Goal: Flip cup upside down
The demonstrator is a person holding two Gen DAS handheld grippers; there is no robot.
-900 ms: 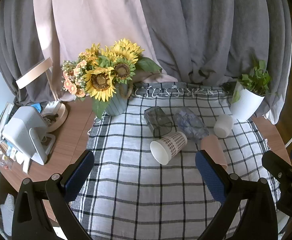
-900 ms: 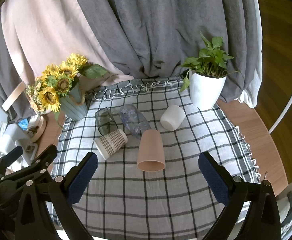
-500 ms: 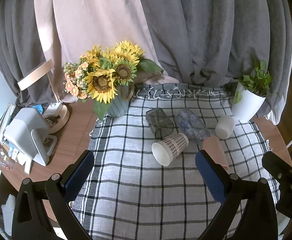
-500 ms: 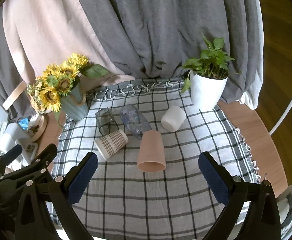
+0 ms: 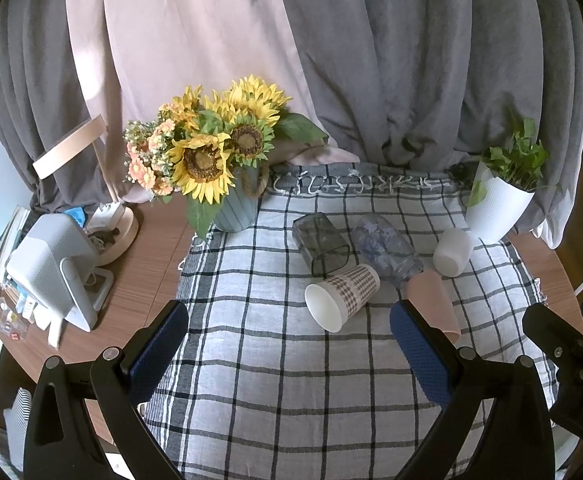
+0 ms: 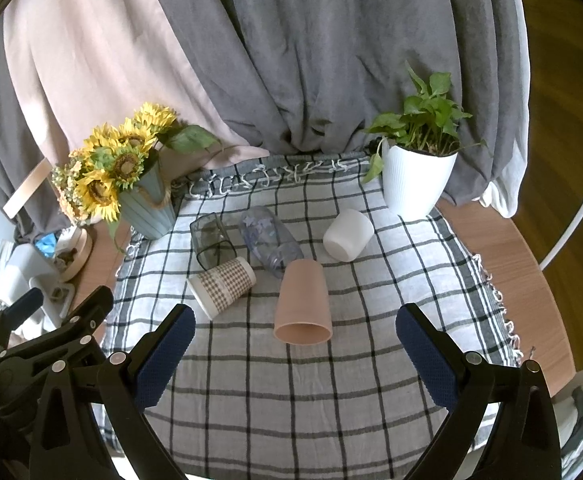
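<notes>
Several cups lie on their sides on a checked cloth (image 6: 291, 392): a checked paper cup (image 5: 341, 294) (image 6: 222, 286), a pink cup (image 6: 303, 304) (image 5: 431, 296), a white cup (image 6: 348, 235) (image 5: 452, 246), a dark clear cup (image 5: 320, 244) (image 6: 210, 242) and a clear blue-patterned cup (image 5: 385, 246) (image 6: 269, 240). My left gripper (image 5: 289, 354) is open and empty, above the cloth's near part. My right gripper (image 6: 293, 358) is open and empty, just short of the pink cup's mouth.
A sunflower vase (image 5: 235, 208) (image 6: 147, 208) stands at the cloth's back left. A white plant pot (image 6: 415, 184) (image 5: 495, 208) stands at the back right. A lamp and a white device (image 5: 55, 268) sit on the wooden table at left. Curtains hang behind.
Both views have shifted slightly; the cups sit a little lower in the frames. No cup has moved and both grippers stay open.
</notes>
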